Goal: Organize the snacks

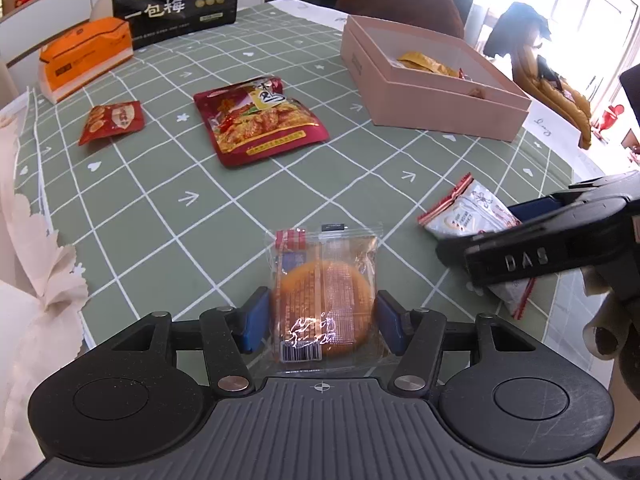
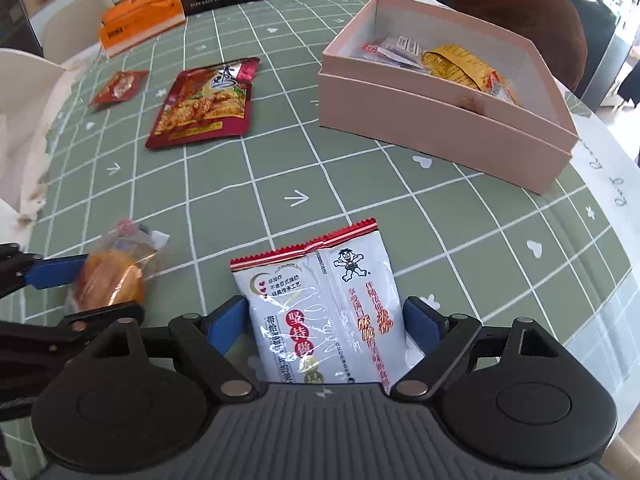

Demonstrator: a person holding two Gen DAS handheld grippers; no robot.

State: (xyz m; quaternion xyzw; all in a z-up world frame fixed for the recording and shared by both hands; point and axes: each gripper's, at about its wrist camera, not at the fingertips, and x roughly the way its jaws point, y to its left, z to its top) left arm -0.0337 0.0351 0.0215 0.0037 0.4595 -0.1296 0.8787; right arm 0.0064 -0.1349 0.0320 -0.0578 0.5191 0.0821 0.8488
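Two packets are up for grabs at once, so here's how I'd play it. Nearest, at the bottom middle of the left wrist view, the left tool (image 1: 322, 308) has its blue pads on either side of the clear-wrapped round cake packet (image 1: 326, 292). The pads sit right at the wrapper's edges, but I see no crumple, so I read that tool as open and not yet gripping. It's the same story bottom middle of the right wrist view. The right tool (image 2: 326, 320) straddles the white rice cracker packet (image 2: 320, 300), which lies flat on the green checked worktop (image 2: 360, 200). Its pads are just beside the packet and nothing looks squeezed, so open too. My tip is to close slowly and square on. The cake wrapper is slippery film with a firm disc inside, so I'd catch the disc rather than just the loose seal. The cracker bag is puffy and will probably give a bit, so I'd pinch it low across the middle or it might tilt out. The two tools are close neighbours, so lift one clear before swinging the other. Further up, the pink box (image 2: 440, 128) waits at the upper right with a few snacks already inside, and I'd guess both packets go in there. At centre left and upper left lie a large red packet (image 2: 204, 104) and a small red packet (image 2: 120, 86), still to be sorted.
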